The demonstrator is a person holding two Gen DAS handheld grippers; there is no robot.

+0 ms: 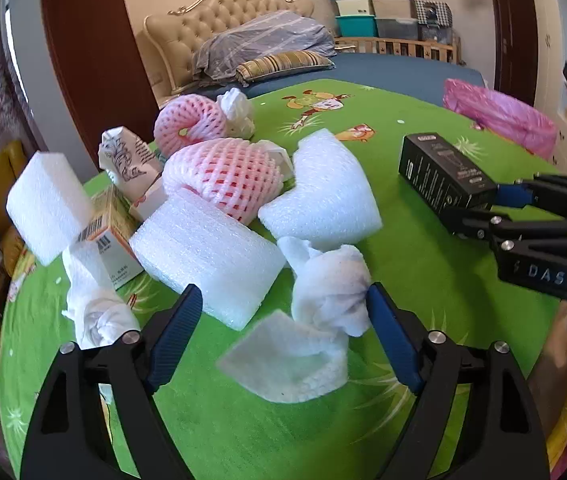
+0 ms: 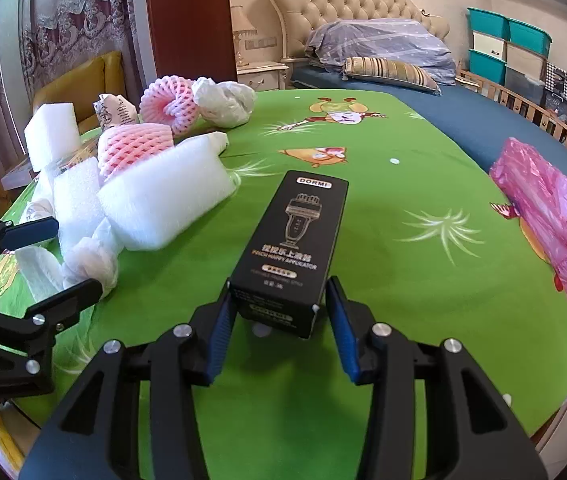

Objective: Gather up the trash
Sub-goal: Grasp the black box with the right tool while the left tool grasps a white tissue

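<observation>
Right hand-held gripper straddles one black box; two pink nets.

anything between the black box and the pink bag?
Nothing: only bare green cloth between the black box and the pink bag, seen in the right wrist view.

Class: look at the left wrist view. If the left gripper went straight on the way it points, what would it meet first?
Most likely the crumpled white tissue lying between the fingers of the left gripper, just above a flat foam scrap; depth is unclear.
</observation>
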